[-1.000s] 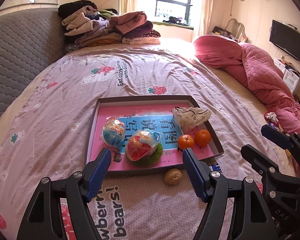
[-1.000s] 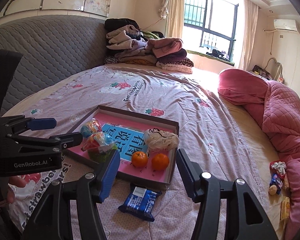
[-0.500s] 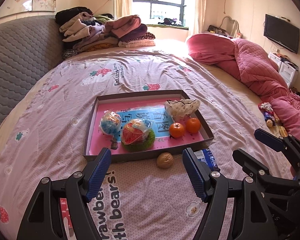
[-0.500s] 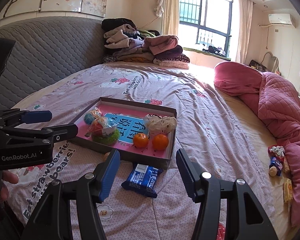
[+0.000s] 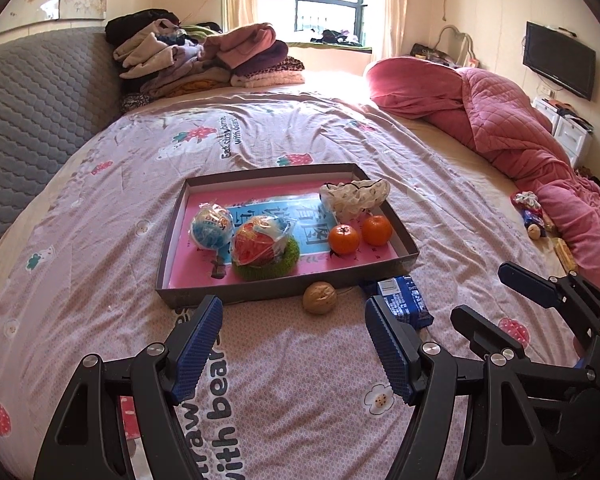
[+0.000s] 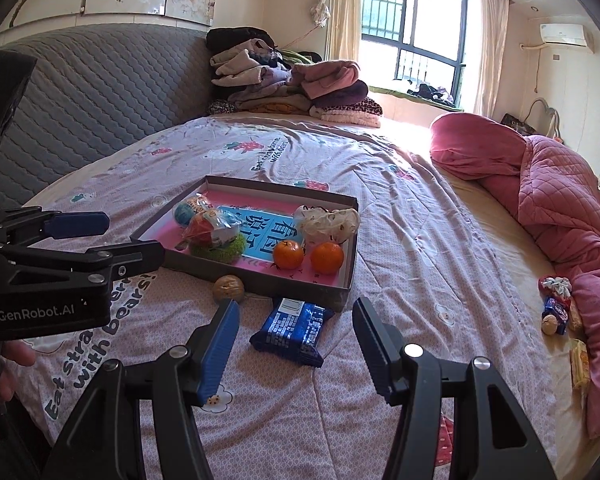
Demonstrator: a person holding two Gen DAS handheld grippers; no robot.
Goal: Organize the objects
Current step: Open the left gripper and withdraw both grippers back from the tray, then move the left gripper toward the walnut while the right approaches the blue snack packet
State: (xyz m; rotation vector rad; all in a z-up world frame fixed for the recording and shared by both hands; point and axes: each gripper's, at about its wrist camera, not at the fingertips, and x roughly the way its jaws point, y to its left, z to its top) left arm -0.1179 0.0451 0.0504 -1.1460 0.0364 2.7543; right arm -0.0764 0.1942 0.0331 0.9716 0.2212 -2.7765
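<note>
While both tongs gape empty, walnut beside tray, blue packet near

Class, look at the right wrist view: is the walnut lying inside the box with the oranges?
No, the walnut lies on the bedsheet just outside the box, against its near wall.

Bedroom bkgd, non-task stuff only.
Folded clothes pile at far end of bed by grey quilted headboard; pink quilt bunched on right side; barred window w/ curtains, wall TV, AC unit up high.
</note>
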